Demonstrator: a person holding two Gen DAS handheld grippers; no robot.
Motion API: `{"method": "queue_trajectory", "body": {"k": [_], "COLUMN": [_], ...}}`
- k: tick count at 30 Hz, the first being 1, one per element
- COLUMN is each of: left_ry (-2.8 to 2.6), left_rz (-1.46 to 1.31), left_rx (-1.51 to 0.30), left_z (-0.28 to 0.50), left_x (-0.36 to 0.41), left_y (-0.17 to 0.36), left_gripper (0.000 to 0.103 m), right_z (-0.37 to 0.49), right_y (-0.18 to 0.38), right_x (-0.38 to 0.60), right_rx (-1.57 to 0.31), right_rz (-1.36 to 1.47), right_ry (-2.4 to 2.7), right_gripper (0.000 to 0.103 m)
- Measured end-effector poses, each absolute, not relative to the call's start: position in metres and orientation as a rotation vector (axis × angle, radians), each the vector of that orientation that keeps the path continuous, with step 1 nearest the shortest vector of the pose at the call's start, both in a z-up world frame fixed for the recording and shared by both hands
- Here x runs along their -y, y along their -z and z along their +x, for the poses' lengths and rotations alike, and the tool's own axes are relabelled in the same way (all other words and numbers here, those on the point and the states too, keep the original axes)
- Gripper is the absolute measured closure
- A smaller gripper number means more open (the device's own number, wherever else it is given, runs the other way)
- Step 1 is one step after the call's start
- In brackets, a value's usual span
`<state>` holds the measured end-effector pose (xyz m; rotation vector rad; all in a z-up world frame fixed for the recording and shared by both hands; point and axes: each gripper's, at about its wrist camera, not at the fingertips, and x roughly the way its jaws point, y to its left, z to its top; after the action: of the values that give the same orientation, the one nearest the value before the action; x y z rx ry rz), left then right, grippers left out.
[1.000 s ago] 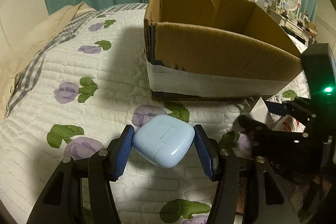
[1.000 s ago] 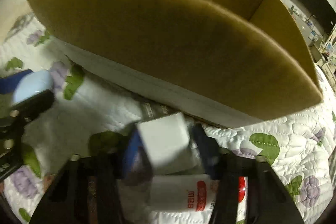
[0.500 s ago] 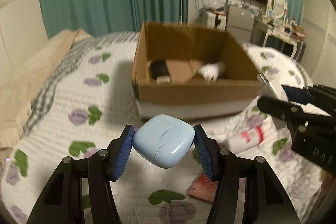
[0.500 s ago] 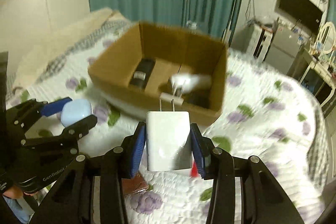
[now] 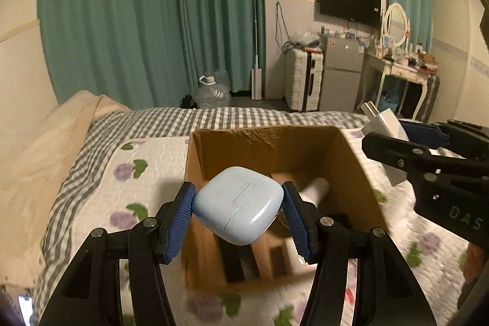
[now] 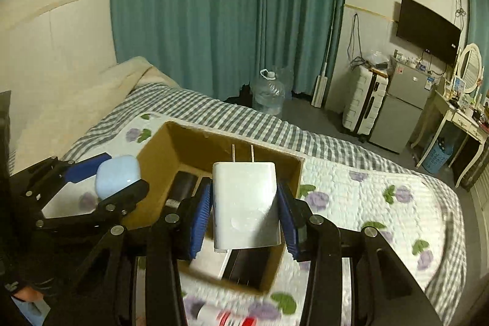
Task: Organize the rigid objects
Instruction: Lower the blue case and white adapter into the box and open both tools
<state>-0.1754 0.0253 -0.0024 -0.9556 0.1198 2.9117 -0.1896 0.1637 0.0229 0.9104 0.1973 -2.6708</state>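
Observation:
My left gripper (image 5: pixel 237 208) is shut on a pale blue earbud case (image 5: pixel 238 203) and holds it above the near left part of the open cardboard box (image 5: pixel 360 173). My right gripper (image 6: pixel 244 210) is shut on a white wall charger (image 6: pixel 244 203) with its two prongs pointing away, above the box (image 6: pixel 152 152). In the right wrist view the left gripper (image 6: pixel 101 182) and the blue case (image 6: pixel 117 174) show at the left. In the left wrist view the right gripper (image 5: pixel 397 139) shows at the right. A black item (image 6: pixel 183 182) and a white item (image 5: pixel 316 188) lie inside the box.
The box sits on a floral quilt (image 6: pixel 366 194) over a checked bedspread (image 5: pixel 214 115). A red and white tube (image 6: pixel 226 318) lies on the quilt by the box's near edge. A suitcase (image 6: pixel 363 103), a small fridge and a dresser stand beyond the bed.
Both grippers have risen from quilt level beside the box to above its opening, each still holding its item. The box's inside has come into view.

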Motion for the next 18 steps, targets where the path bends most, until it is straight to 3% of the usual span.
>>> {"method": "queue_trajectory", "body": {"k": [6, 12, 15, 18], "left_ry": [-2.903, -2.902, -2.907, -2.916], "left_rz": [-1.005, -0.956, -0.97, -0.971], "left_rx": [-0.183, -0.243, -0.254, -0.231], "left_z": [-0.213, -0.212, -0.207, -0.193], "left_x": [-0.032, -0.042, -0.043, -0.042], "left_y": [0.034, 0.042, 0.039, 0.028], "left_gripper": [0.044, 0.037, 0.037, 0.037], "right_z": [-0.23, -0.239, -0.232, -0.217], "right_y": [0.016, 0.034, 0.027, 0.012], "right_x": [-0.162, -0.17, -0.178, -0.189], "right_rx": [-0.177, -0.123, -0.125, -0.099], "right_rz": [0.975, 0.986, 0.982, 0.965], "right_ry": [2.66, 2.654, 2.688, 2.715], "right_gripper": [0.062, 0.061, 0.026, 0.026]}}
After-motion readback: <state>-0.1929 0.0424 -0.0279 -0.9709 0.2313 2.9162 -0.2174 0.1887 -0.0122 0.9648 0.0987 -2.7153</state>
